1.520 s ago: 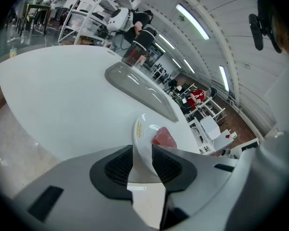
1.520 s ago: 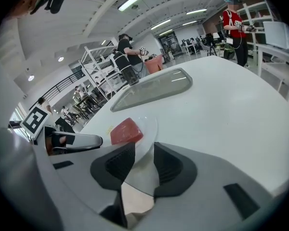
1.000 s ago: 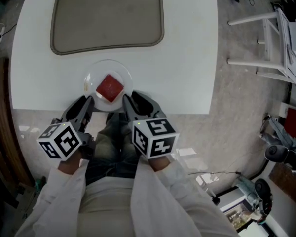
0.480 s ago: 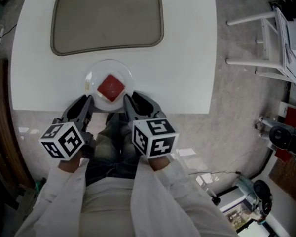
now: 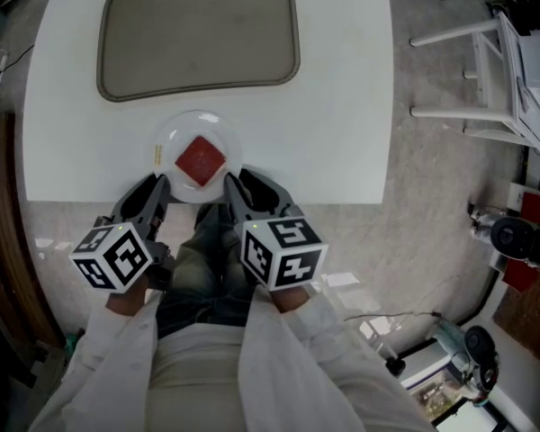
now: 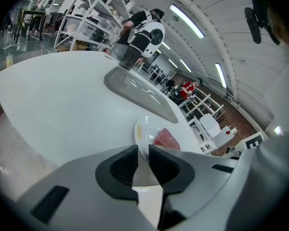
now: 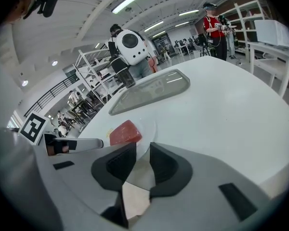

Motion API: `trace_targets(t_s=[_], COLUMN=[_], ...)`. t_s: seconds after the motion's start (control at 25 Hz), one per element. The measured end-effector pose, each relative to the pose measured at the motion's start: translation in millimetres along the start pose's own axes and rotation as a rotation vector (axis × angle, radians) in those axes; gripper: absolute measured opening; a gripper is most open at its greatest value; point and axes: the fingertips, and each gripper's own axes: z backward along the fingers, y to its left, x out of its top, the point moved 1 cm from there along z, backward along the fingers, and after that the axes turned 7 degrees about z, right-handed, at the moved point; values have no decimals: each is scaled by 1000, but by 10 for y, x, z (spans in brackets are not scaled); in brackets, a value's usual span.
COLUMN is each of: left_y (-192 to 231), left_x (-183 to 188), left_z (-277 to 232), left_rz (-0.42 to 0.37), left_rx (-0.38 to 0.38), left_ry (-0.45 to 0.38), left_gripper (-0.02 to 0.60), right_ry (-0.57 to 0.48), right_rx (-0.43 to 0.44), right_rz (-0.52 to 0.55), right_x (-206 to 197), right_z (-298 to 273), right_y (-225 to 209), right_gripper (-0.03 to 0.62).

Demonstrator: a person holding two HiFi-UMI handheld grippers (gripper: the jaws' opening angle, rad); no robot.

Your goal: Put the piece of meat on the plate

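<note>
A red square piece of meat (image 5: 201, 160) lies on a small clear plate (image 5: 167, 139) near the front edge of the white table (image 5: 342, 106). My left gripper (image 5: 163, 185) and right gripper (image 5: 229, 184) hover side by side just short of that edge, flanking the plate, both shut and holding nothing. In the left gripper view, the meat (image 6: 166, 139) and plate (image 6: 143, 130) sit just beyond the gripper (image 6: 143, 150). The right gripper view has the meat (image 7: 125, 132) on the plate (image 7: 148, 127) ahead of the gripper (image 7: 143, 149).
A large grey tray (image 5: 198, 34) lies on the table behind the plate. A white frame stand (image 5: 486, 70) is on the floor at right. Equipment and cables (image 5: 468, 349) lie on the floor at lower right. People stand in the background past the table.
</note>
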Motion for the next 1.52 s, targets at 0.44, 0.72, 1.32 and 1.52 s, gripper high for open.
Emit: trace_targets(t_s=[0.44, 0.72, 1.32, 1.52], left_y=[-145, -153, -325, -509], left_x=[116, 313, 1062, 1390], left_z=[212, 350, 81, -131], left_rz=[-26, -50, -99, -97], left_rx=[-51, -56, -58, -59], left_ry=[-33, -66, -125, -151], left_gripper=[67, 67, 67, 67], right_ry=[-65, -89, -138, -159], right_rx=[-14, -4, 35, 43], right_rz=[26, 44, 73, 91], right_x=[169, 334, 1129, 1528], right_z=[178, 163, -201, -265], right_y=[155, 315, 183, 27], right_gripper=[95, 95, 95, 95])
